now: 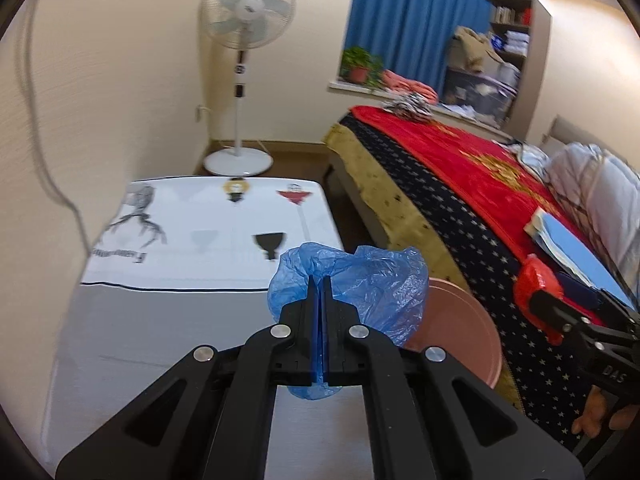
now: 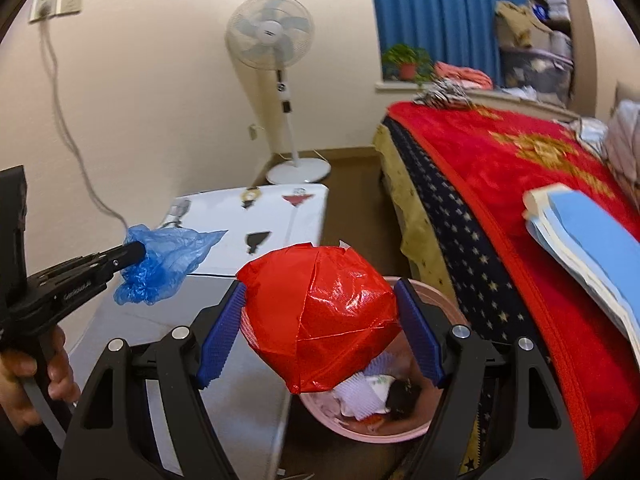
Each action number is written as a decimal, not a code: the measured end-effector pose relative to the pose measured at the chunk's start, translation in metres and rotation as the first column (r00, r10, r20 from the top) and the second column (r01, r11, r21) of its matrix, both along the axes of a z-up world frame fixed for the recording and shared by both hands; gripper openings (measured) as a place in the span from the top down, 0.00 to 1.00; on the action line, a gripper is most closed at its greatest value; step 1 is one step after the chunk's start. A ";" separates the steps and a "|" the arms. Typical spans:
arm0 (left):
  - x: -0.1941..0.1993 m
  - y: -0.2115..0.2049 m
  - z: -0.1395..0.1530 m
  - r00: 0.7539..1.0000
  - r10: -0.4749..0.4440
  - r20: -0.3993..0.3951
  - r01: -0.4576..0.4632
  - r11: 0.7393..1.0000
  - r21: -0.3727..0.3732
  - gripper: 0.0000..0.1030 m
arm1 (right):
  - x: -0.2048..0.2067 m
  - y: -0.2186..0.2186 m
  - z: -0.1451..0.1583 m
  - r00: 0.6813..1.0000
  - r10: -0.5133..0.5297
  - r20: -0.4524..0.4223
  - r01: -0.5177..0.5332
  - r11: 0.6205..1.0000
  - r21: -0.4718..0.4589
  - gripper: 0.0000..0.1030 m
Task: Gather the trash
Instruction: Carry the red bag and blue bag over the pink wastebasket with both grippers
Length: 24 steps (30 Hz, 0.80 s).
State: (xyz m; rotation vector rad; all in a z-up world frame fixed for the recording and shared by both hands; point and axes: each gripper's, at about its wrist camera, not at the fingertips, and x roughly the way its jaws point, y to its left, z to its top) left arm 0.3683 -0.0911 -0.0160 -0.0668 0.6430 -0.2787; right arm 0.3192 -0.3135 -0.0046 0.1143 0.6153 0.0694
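Note:
My left gripper [image 1: 319, 280] is shut on a crumpled blue plastic bag [image 1: 368, 280], which bulges out past both fingers. In the right wrist view that gripper [image 2: 138, 254] comes in from the left with the blue bag [image 2: 164, 260] held over the white table. My right gripper [image 2: 320, 308] has its blue pads [image 2: 222, 332] pressed on both sides of a red plastic bag [image 2: 320, 312] bundled into a ball. It hangs above a pink bin [image 2: 432, 292] that holds several scraps of white and dark trash. The pink bin [image 1: 456, 340] also shows behind the left gripper.
A white folding table [image 1: 208, 240] with printed figures stands on the left, against the wall. A bed with a red blanket [image 2: 520, 184] and a stack of books [image 2: 588, 240] fills the right. A standing fan [image 1: 246, 80] is in the far corner. A person's hand [image 2: 36, 368] grips the left handle.

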 end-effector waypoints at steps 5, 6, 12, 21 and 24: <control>0.009 -0.042 -0.013 0.999 -0.049 -0.017 0.049 0.999 0.005 1.00 | 0.008 -0.021 -0.008 0.999 -0.035 0.001 0.035 0.999 -0.019 0.28; 0.011 -0.048 -0.015 0.998 -0.056 -0.022 0.056 0.998 0.006 0.99 | 0.009 -0.024 -0.008 0.999 -0.039 0.006 0.040 0.999 -0.027 0.28; 0.026 -0.088 -0.034 0.994 -0.096 -0.058 0.098 0.995 0.024 0.99 | 0.024 -0.043 -0.023 0.996 -0.087 -0.032 0.085 0.995 -0.053 0.28; 0.041 -0.123 -0.062 0.984 -0.145 -0.102 0.150 0.988 0.042 1.00 | 0.042 -0.061 -0.050 0.985 -0.131 -0.113 0.123 0.990 -0.073 0.28; 0.044 -0.130 -0.067 0.981 -0.158 -0.110 0.163 0.986 0.039 1.00 | 0.046 -0.064 -0.057 0.981 -0.146 -0.132 0.135 0.987 -0.087 0.28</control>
